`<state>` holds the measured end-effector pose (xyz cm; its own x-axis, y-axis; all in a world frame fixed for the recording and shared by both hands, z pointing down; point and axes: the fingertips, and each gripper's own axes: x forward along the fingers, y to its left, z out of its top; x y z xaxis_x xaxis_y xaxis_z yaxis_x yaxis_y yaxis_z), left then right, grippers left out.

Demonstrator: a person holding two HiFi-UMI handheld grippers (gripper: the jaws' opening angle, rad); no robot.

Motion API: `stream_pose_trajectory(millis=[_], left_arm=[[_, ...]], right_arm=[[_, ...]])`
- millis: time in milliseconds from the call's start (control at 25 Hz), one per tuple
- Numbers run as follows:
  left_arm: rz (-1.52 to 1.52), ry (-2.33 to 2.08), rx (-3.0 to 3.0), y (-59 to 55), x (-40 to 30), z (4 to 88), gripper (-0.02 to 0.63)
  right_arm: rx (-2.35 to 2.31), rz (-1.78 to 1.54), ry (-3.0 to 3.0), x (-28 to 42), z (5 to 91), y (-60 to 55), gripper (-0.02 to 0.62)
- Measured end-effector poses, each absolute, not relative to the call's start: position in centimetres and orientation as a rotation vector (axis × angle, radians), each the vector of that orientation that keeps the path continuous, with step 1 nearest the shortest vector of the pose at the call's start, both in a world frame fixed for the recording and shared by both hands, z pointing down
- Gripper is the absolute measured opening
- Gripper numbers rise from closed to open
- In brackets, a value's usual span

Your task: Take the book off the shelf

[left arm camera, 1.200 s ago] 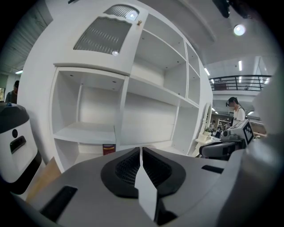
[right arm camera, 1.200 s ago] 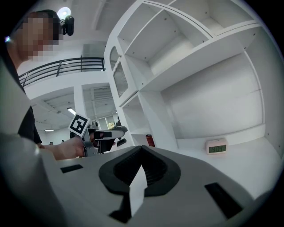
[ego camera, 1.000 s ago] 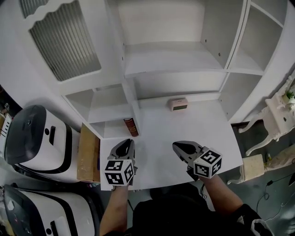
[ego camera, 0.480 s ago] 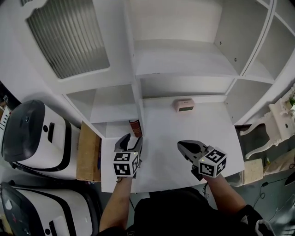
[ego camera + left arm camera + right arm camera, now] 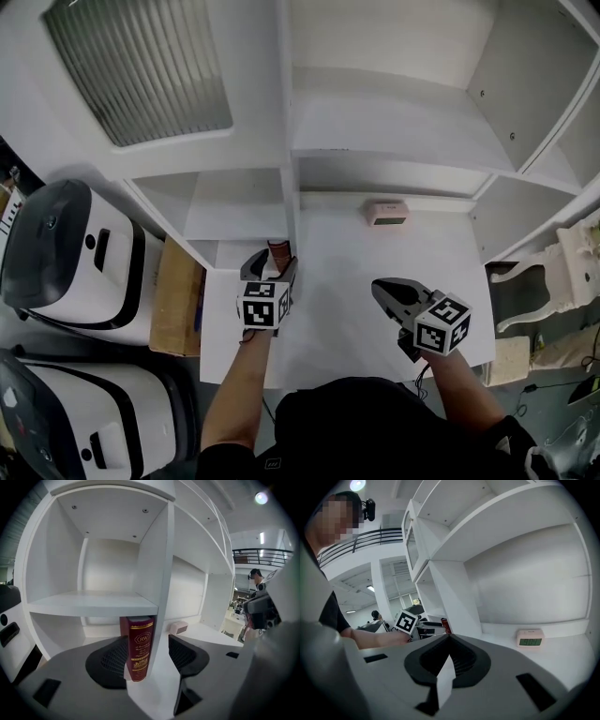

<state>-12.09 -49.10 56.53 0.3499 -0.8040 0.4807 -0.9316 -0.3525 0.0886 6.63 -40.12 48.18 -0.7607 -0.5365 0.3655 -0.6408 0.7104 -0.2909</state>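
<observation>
Now left gripper [image 5: 271,268] just opened wide, book [image 5: 140,646] upright between jaws, seemingly untouched.

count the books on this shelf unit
1. A dark red book stands upright in the lowest left compartment, against the vertical divider. Some compartment corners are out of view, so others may be hidden.

The book [image 5: 139,648] stands upright in the low left compartment, just beside the divider [image 5: 161,597] and under a shelf [image 5: 93,604]. Right of the divider, on the desk [image 5: 356,272], sits the clock [image 5: 386,213] — back against the wall.
</observation>
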Motion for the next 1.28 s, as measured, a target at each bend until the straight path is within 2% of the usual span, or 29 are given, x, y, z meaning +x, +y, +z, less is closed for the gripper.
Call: stream_pose_trajectory(millis=[320,600,1120,1240,1280], left_arm=[[0.604,-1.540,2.260,-51.2,-12.5,58.5,0.261],[0.592,-1.563,2.249,-51.0,-13.1,58.4,0.181],[0.551,-1.564,2.237,-47.2,-13.6,57.8,0.187],[0.570,-1.553,2.243,-46.9,-13.5,58.3,0.202],[0.579,-1.539,2.246,-46.9,-13.3,58.5,0.225]], right_arm=[[0.960,0.644,-2.646,7.6,49.2,-40.4,0.012],[0.957,0.665,-2.644,7.7,49.6,-40.1,0.012],[0.936,0.681,-2.657,6.4,50.0,-39.2,0.014],[0.933,0.668,-2.666,5.9,49.7,-39.1,0.012],[0.930,0.663,-2.670,5.7,49.6,-39.1,0.014]])
